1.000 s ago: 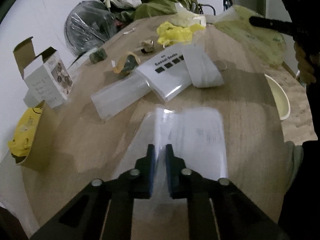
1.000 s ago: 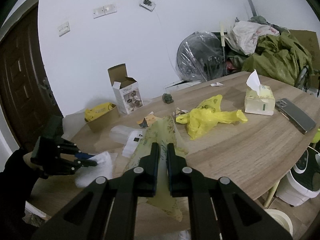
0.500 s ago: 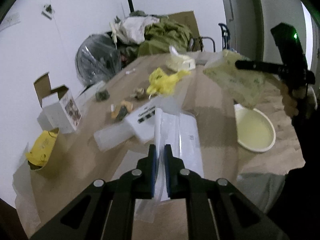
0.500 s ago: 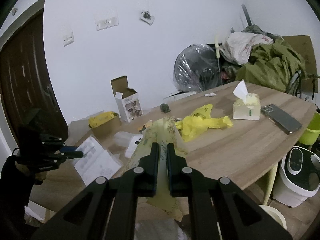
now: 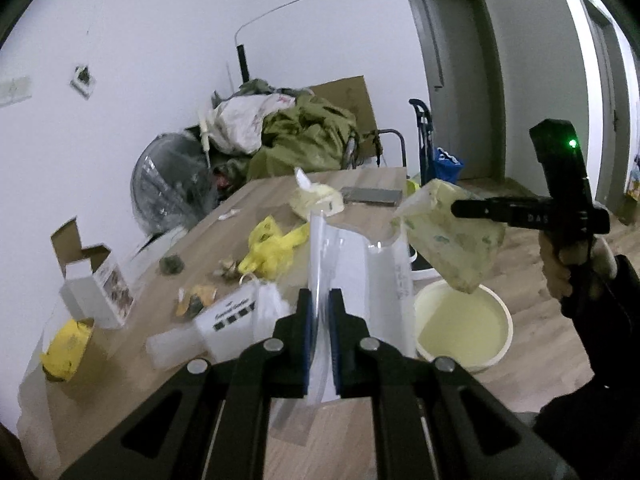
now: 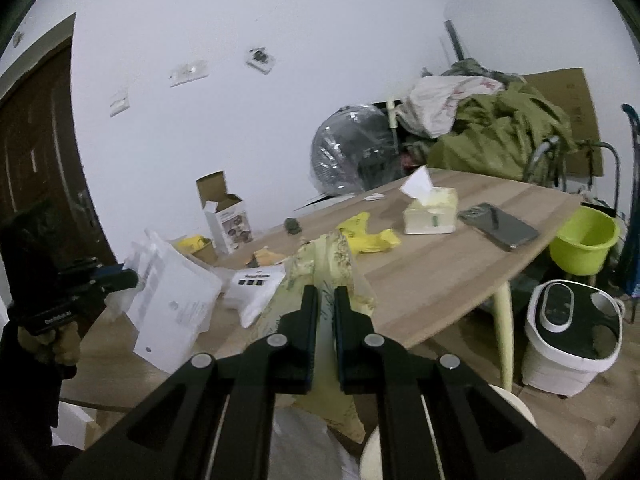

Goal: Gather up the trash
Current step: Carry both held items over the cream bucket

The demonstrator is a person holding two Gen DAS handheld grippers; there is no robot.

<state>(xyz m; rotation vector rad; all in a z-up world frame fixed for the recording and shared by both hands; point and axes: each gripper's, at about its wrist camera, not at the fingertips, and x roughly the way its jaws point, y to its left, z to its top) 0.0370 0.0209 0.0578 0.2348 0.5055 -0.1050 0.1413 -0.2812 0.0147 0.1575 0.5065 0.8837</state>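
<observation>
**Both grippers pinching wrappers above the table edge**

The left gripper point(image 5: 319, 312) is sitting low in the centre of the left wrist frame, its jaws pressed onto a clear plastic sleeve point(image 5: 360, 276) that is standing up between them and spreading to the right. In the right wrist frame the same sleeve is showing at centre left as a white printed sheet, held off the wooden table point(image 6: 440, 264).

The right gripper point(image 6: 326, 312) is occupying the lower centre of its own frame, jaws clamped on a pale yellow patterned wrapper point(image 6: 324, 264). In the left wrist frame that wrapper is hanging at centre right, directly above a cream bucket point(image 5: 464, 324) on the floor beside the table.

More litter is lying on the tabletop: a yellow plastic bag point(image 6: 368, 236), a white labelled packet point(image 5: 230, 316) and an open cardboard box point(image 6: 226, 216) toward the left. A tissue box point(image 6: 432, 216) and a phone point(image 6: 498, 226) are resting further right.
</observation>
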